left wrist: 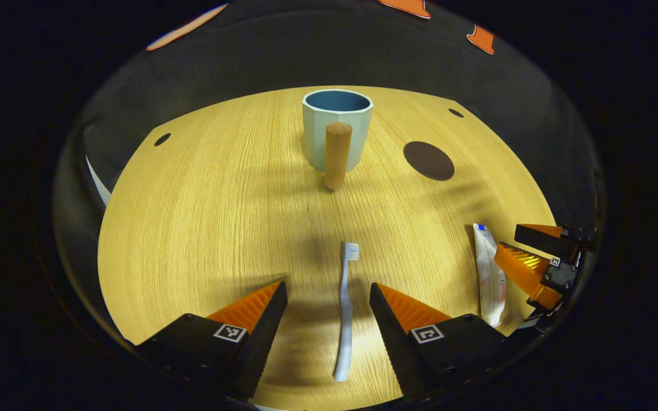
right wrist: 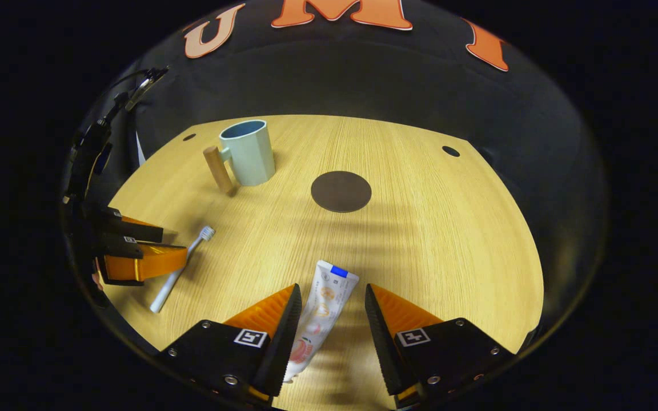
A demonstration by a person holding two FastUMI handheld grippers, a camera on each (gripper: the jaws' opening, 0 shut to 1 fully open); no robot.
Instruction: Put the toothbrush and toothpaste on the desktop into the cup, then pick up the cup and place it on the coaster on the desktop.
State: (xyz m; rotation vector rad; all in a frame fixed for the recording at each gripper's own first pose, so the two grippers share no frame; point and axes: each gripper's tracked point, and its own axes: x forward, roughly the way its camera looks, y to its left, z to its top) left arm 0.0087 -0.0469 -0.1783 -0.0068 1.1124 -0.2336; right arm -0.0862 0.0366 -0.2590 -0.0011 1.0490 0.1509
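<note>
The task was judged to be at its opening stage, with no step completed. The toothbrush was found lying flat on the wooden desktop, bristles toward the cup, and the toothpaste tube was likewise found flat on the desktop, well apart from the toothbrush. The cup was observed upright near the far edge, its wooden handle turned toward the left gripper, and nothing was seen projecting above its rim. The dark round coaster was noted bare, near the cup but not touching it.

The left gripper was recorded with its fingers spread wide on either side of the toothbrush handle, no contact being evident. The right gripper was recorded similarly wide open, straddling the toothpaste tube; one finger appeared just beside or against the tube, and whether it touched could not be determined. Nothing was held by either.

Remaining, as judged: both items to be grasped and placed in the cup, then the cup to be lifted onto the coaster.

Count: one toothbrush, one toothpaste tube, one cup, one coaster, two grippers
</note>
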